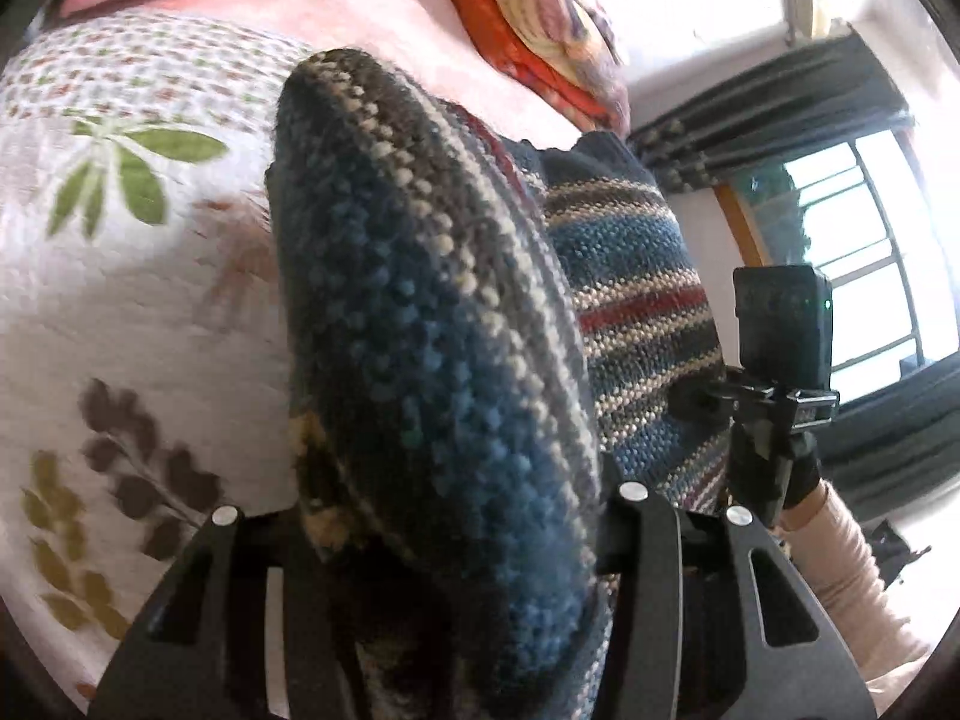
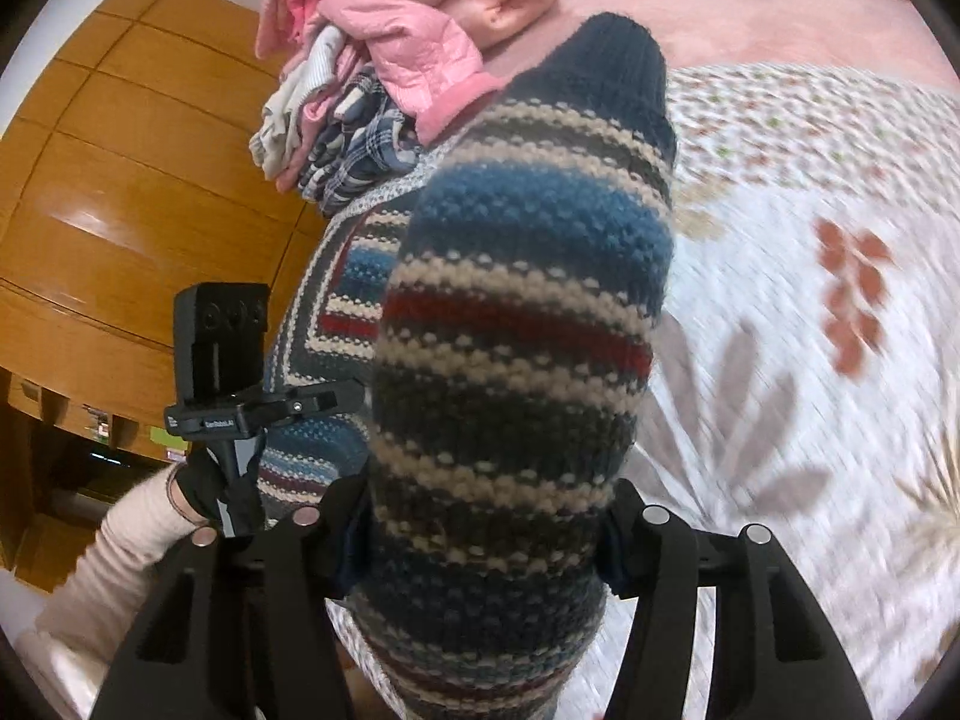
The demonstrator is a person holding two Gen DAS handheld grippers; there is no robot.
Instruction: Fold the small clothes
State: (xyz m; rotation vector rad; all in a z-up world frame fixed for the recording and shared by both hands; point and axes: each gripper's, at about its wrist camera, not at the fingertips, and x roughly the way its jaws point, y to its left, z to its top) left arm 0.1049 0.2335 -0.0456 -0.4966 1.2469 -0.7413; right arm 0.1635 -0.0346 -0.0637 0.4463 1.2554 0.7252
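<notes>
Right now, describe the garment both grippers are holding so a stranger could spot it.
Over the white leaf-printed bedspread, beside the pile of pink and plaid clothes, the left gripper and right gripper hold a knitted sweater. It alone is chunky wool, striped blue, cream, grey and red.

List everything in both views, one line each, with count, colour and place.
striped knit sweater: one, blue, cream, grey and red, held up over the bed by both grippers
floral bedspread: one, white with green and brown leaves, beneath the sweater
clothes pile: one heap, pink, grey and plaid, far end of the bed
folded blankets: one stack, orange and yellow, far side of the bed
wooden wardrobe: one, brown, beside the bed
curtains: dark grey, by the window
left gripper: black, shut on the sweater
right gripper: black, shut on the sweater
sleeve: cream, behind the left gripper
</notes>
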